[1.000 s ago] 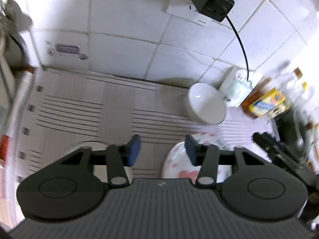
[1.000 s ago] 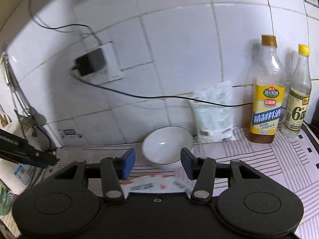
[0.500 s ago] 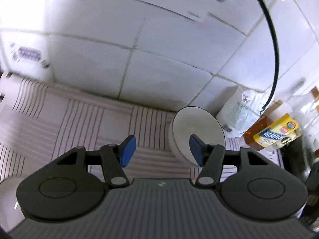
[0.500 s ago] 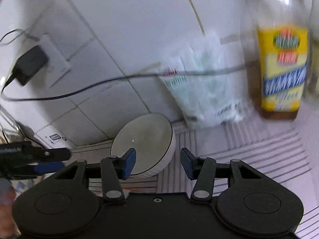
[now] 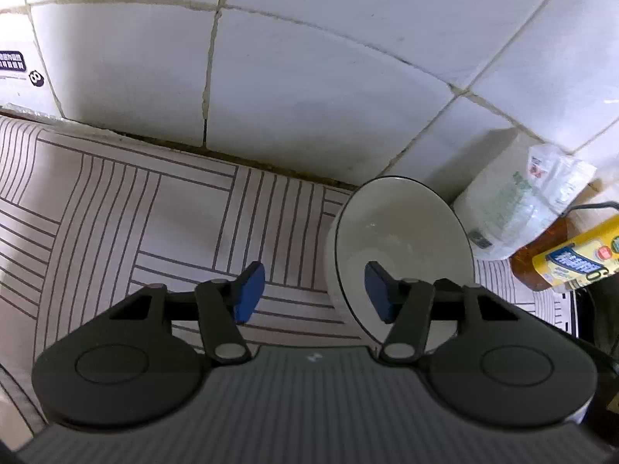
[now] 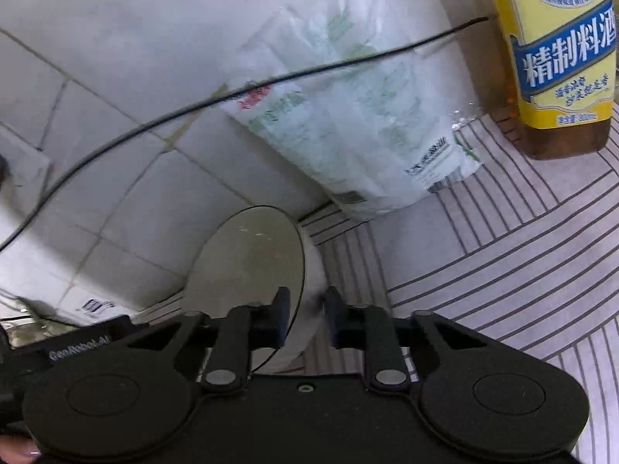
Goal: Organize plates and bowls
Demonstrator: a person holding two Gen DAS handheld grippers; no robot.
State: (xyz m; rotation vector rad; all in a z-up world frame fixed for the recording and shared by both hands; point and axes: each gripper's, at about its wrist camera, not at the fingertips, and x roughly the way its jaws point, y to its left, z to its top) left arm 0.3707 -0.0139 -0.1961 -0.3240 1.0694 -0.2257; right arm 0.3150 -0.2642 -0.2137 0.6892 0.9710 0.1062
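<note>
Gripping looks underway on the right: right gripper [image 6: 305, 319] has its jaws narrowed over the rim of the round white ceramic bowl [image 6: 247, 266], one finger inside, one outside, though full contact isn't clear. Left gripper [image 5: 312, 290] sits wide open and empty, its right finger over the bowl mouth. Bowl sits on the striped counter mat [image 5: 154, 212] by the tiled wall, just beside a clear plastic bag [image 6: 348, 116]; early stage by my read, nothing stacked in view.
</note>
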